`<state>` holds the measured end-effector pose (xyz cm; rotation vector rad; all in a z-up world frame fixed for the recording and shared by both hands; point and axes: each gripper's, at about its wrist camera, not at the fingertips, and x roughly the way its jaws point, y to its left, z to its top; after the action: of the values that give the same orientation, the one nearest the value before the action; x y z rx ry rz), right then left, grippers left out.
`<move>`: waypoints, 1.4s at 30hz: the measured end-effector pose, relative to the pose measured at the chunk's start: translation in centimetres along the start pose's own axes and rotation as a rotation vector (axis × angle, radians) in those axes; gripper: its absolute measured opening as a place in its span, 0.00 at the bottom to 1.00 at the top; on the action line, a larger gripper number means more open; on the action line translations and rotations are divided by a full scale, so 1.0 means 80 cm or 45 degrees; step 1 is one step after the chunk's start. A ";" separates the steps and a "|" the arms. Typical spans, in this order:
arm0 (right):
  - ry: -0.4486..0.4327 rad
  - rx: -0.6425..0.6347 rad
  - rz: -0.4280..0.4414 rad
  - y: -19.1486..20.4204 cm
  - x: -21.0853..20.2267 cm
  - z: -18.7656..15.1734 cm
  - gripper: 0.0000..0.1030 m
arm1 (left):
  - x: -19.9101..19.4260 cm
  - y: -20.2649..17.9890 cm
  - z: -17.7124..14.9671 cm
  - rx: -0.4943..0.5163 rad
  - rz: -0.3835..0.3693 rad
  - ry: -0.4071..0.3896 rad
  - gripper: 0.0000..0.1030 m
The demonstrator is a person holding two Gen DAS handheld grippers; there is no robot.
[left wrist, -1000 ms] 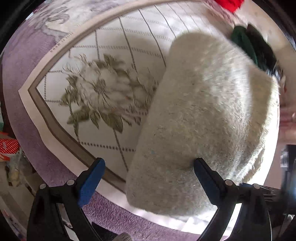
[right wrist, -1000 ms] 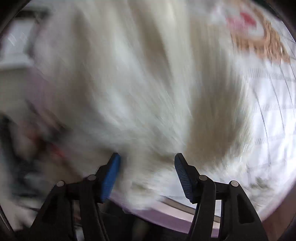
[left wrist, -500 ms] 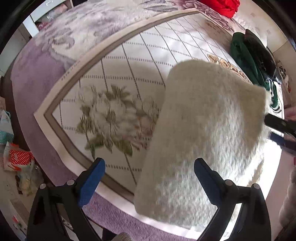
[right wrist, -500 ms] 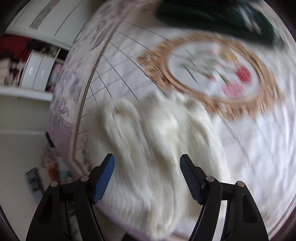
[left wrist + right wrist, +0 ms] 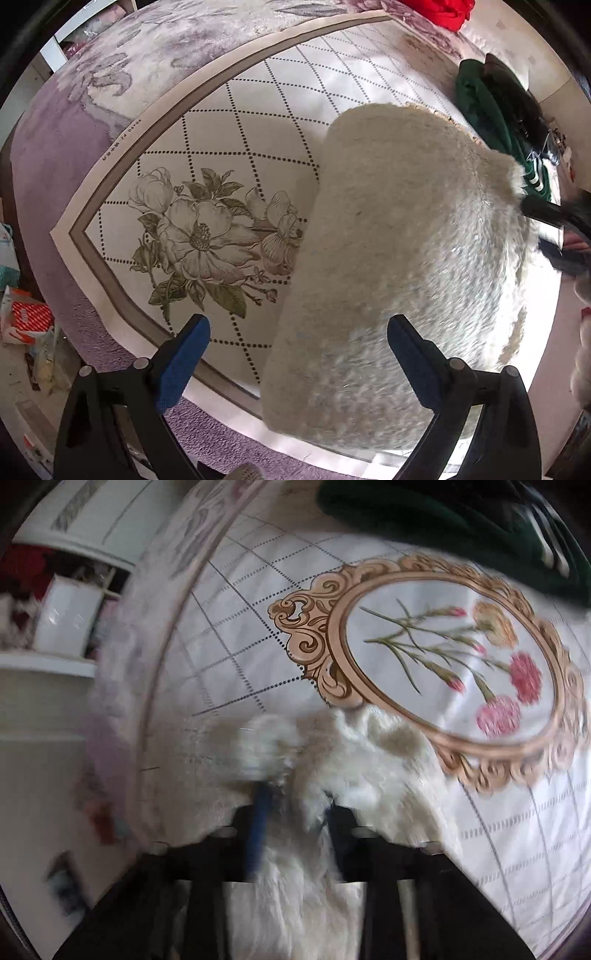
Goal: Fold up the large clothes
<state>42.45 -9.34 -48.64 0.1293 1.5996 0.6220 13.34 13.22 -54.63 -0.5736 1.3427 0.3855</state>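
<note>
Cream fluffy folded sweater (image 5: 406, 266) lies nearly done; my right claw (image 5: 295, 823) is closing on its edge fluff, my left claw (image 5: 299, 354) spread empty. Next, tidy that edge.

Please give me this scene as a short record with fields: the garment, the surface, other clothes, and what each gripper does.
garment: white fluffy garment, folded, lying on the mat
surface: printed mat with flowers, over a purple cover
other clothes: green garment and red cloth at the far side
left gripper: jaws open, above the near end of the white garment, holding nothing
right gripper: jaws closing, white fur between them; whether the pads press yet is too blurred to tell
</note>
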 end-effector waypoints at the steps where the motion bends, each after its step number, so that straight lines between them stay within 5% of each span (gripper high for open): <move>1: -0.030 0.014 -0.001 -0.011 -0.015 -0.006 0.80 | 0.002 0.000 0.003 -0.005 -0.022 0.001 0.95; 2: -0.065 0.028 -0.009 -0.025 -0.031 -0.016 0.92 | 0.005 -0.001 0.006 -0.016 -0.041 0.007 0.95; 7: 0.039 0.204 -0.026 -0.120 -0.007 -0.060 0.92 | 0.035 -0.018 0.031 -0.037 -0.209 0.054 0.95; 12: 0.171 0.254 0.237 -0.162 0.073 -0.077 0.92 | 0.067 -0.037 0.047 0.024 -0.292 0.084 0.99; 14: 0.150 0.219 0.263 -0.159 0.089 -0.076 0.92 | 0.064 -0.041 0.050 0.038 -0.306 0.055 0.99; 15: 0.131 0.214 0.286 -0.157 0.092 -0.074 0.90 | 0.060 -0.044 0.051 0.049 -0.307 0.031 0.98; 18: 0.122 0.228 0.356 -0.148 0.090 -0.076 0.49 | 0.040 -0.061 0.051 0.113 -0.274 -0.048 0.92; 22: 0.095 0.280 0.397 -0.136 0.081 -0.084 0.38 | 0.019 -0.083 0.059 0.144 -0.263 -0.091 0.90; 34: -0.093 0.375 0.459 -0.139 -0.027 -0.077 0.34 | -0.047 -0.155 0.107 0.269 -0.342 -0.135 0.87; 42: -0.275 0.417 0.470 -0.151 -0.153 -0.011 0.34 | -0.108 -0.259 0.214 0.353 -0.422 -0.186 0.87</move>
<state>46.73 -25.20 -43.32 0.7244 1.4656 0.5989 37.18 7.26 -40.65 -0.5134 1.1129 -0.0300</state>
